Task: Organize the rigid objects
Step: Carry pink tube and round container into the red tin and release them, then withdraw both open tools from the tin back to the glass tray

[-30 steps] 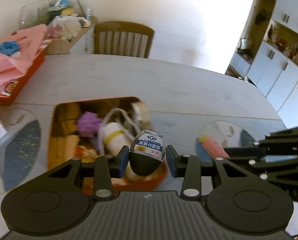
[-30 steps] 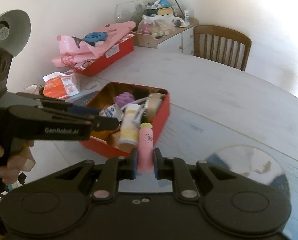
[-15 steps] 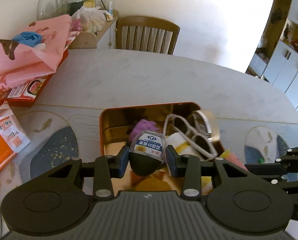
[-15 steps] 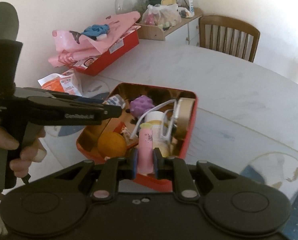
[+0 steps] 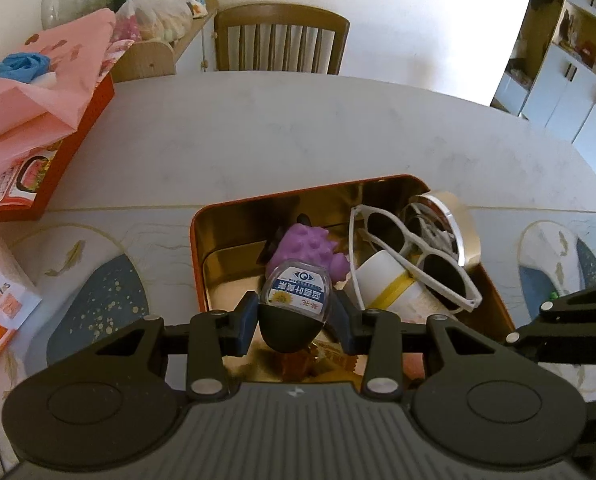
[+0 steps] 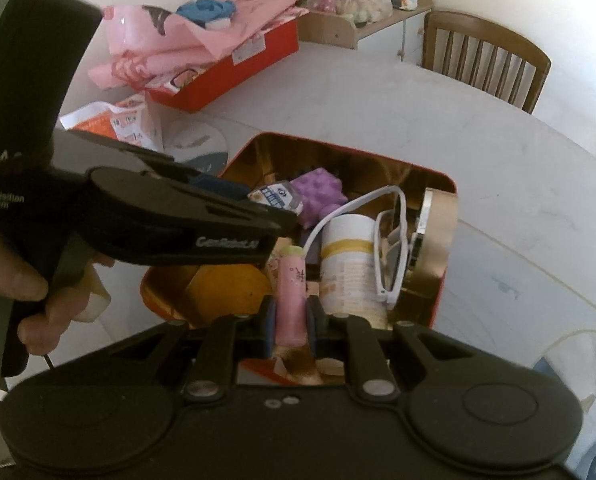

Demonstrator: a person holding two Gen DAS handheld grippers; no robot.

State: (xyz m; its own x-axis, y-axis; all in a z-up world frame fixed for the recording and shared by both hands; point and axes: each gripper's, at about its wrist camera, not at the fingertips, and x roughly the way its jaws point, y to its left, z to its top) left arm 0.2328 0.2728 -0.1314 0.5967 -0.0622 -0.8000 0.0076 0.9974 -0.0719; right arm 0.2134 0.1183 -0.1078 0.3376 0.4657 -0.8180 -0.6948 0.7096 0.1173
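While both loads are being carried over the red tin (image 5: 196,248), the small labelled bottle (image 5: 296,294) is being clamped between the jaws of the left gripper (image 5: 296,320), and the pink tube (image 6: 293,296) is being clamped between the jaws of the right gripper (image 6: 291,320). The tin is being occupied along its right side by the white sunglasses (image 5: 414,256), the white cylindrical container (image 5: 386,284) and the tape roll (image 5: 458,224), with the purple knobbly toy (image 5: 310,244) near its middle; only the area by the left wall is being left bare. A release over the sunglasses is being judged risky, since a dropped item could roll off them or bend the frame. A collision between the two grippers is also being judged possible, as both are being held close together above the near edge. Compared with the earlier frames, both grippers are being seen closer over the tin, with the grips unchanged.
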